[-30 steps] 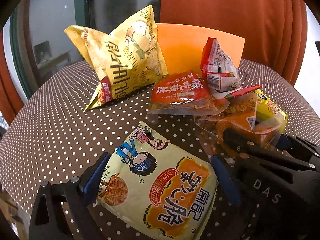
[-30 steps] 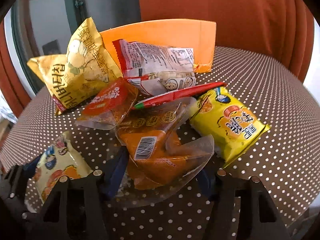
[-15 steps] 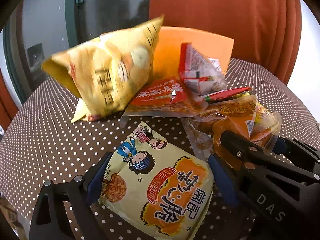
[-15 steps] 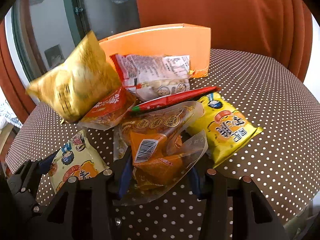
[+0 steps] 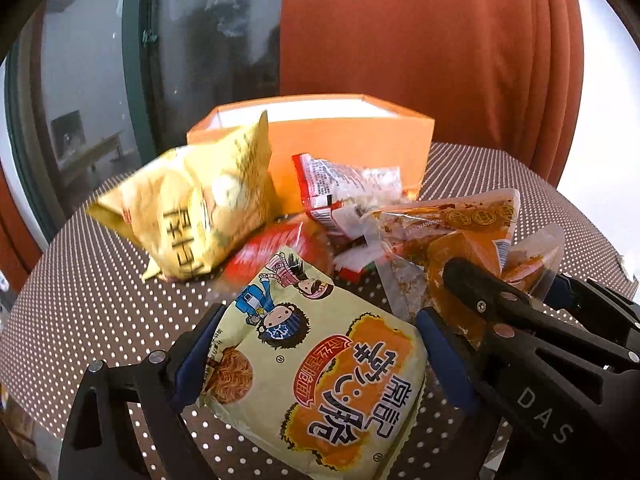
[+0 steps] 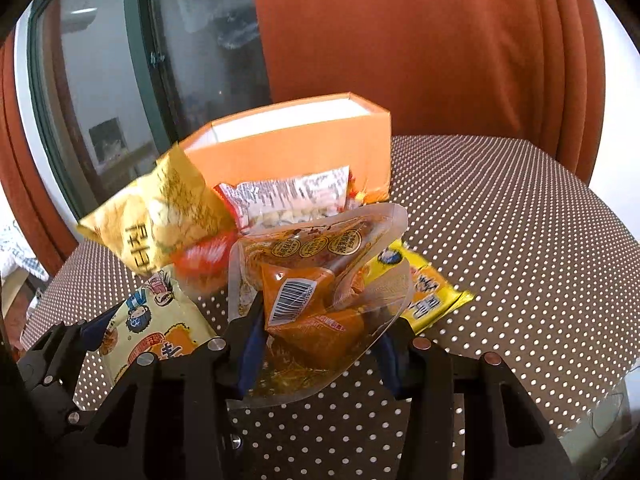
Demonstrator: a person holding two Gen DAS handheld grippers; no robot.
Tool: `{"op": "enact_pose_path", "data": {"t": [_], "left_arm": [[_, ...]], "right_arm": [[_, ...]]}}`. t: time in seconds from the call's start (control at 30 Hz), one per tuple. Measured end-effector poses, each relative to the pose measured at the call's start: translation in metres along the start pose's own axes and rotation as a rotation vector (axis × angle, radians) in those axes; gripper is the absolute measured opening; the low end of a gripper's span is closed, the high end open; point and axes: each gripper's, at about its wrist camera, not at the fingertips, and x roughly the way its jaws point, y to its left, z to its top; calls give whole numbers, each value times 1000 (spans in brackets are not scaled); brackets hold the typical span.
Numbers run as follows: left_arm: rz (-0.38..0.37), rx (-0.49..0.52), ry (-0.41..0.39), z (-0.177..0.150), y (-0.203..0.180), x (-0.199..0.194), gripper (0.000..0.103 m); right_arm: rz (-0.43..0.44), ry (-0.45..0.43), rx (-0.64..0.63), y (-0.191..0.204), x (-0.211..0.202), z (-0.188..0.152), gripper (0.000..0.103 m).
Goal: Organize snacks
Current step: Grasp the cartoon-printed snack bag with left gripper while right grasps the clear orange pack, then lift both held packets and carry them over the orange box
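My left gripper (image 5: 316,360) is shut on a cream noodle-snack packet with cartoon figures (image 5: 320,364) and holds it above the table; the packet also shows in the right wrist view (image 6: 156,332). My right gripper (image 6: 320,340) is shut on a clear pouch of orange food (image 6: 316,296), lifted off the table; the pouch shows in the left wrist view (image 5: 452,248) too. An open orange box (image 5: 348,140) (image 6: 296,148) stands at the back of the table.
On the brown dotted tablecloth (image 6: 500,220) lie a big yellow chip bag (image 5: 192,216), a red packet (image 5: 276,256), a red-and-white packet (image 5: 344,192) and a small yellow packet (image 6: 428,296). A window and an orange curtain (image 6: 420,40) are behind.
Both grippers have risen with their packets, and the box's open top has come into view. The yellow chip bag has tipped over to the left.
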Motion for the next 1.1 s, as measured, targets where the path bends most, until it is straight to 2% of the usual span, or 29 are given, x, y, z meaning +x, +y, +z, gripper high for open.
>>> {"op": "enact_pose_path", "data": {"t": [0.5,1.1], "left_arm": [[23,8,-87,40,-5,-37,94],[39,20,-145,100,8,-26,94]], "right_arm": [[20,-86,-3,5,-26,48,50],[34,-146,-31,19,-11,109,50]]}}
